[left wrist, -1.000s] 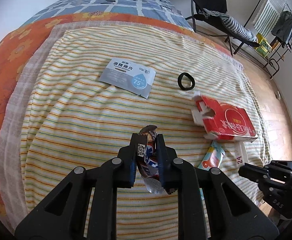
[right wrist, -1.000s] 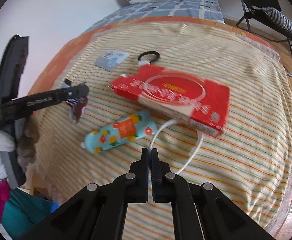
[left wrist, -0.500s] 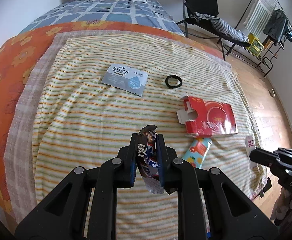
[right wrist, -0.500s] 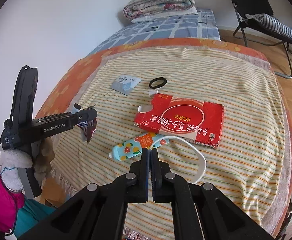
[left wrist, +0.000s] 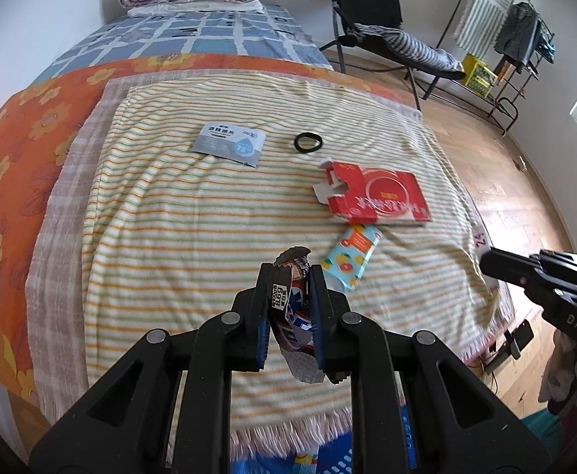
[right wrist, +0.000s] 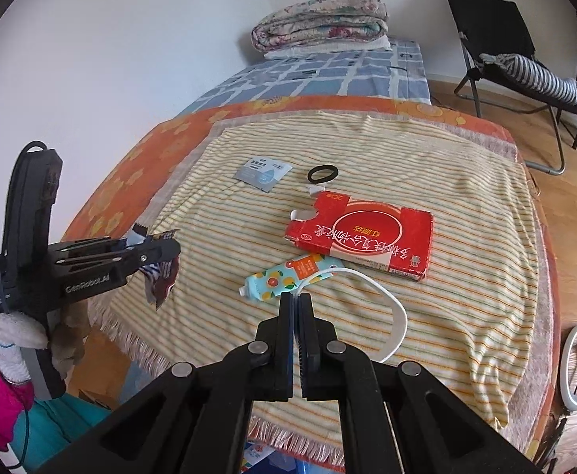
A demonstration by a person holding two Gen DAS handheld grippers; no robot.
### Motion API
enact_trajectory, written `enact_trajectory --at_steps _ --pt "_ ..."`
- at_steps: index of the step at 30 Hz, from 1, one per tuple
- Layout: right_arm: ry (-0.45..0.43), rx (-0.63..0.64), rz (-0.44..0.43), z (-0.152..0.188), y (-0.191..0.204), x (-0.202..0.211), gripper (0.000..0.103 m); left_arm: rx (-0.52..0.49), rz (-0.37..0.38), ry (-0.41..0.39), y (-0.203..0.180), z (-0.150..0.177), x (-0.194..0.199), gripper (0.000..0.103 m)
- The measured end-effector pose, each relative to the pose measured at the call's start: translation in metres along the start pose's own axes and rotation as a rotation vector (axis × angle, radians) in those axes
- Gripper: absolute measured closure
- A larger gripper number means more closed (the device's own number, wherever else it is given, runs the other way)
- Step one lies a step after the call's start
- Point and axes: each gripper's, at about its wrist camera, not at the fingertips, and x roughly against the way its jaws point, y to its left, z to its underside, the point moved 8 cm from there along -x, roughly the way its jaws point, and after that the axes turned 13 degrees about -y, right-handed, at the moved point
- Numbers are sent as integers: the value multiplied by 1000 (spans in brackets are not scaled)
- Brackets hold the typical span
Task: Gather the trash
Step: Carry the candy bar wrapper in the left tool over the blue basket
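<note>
Your left gripper (left wrist: 290, 276) has its jaws clenched on a crumpled snack wrapper (left wrist: 293, 308), held clear above the near edge of the striped blanket (left wrist: 170, 217), which suits carrying it off the bed toward wherever the trash goes; no bin shows clearly in either view. Your right gripper (right wrist: 295, 300) hangs with its jaws pressed together and nothing visibly between them, hovering just in front of the white cable (right wrist: 387, 304). Four things lie on the blanket: a red carton (right wrist: 367, 237) with its flap torn open, a fruit-printed tube (right wrist: 288, 278) touching the carton's near edge, a grey wipe sachet (left wrist: 229, 144) and a black ring (left wrist: 308, 142) farther back, well apart from your jaws. Judging by this, 1 piece is in hand and the carton and sachet look like the likeliest trash left.
</note>
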Motion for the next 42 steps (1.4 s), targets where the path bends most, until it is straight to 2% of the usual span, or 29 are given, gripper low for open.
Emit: enact_trajectory --at_steps 19,28,42 --pt "-7 55 -9 37 45 30 103 -104 27 3 -19 48 49 87" --pt "8 66 -22 60 63 34 103 -144 45 38 -29 78 53 87" --pt "64 70 -45 106 80 38 103 -150 55 102 -30 124 58 87"
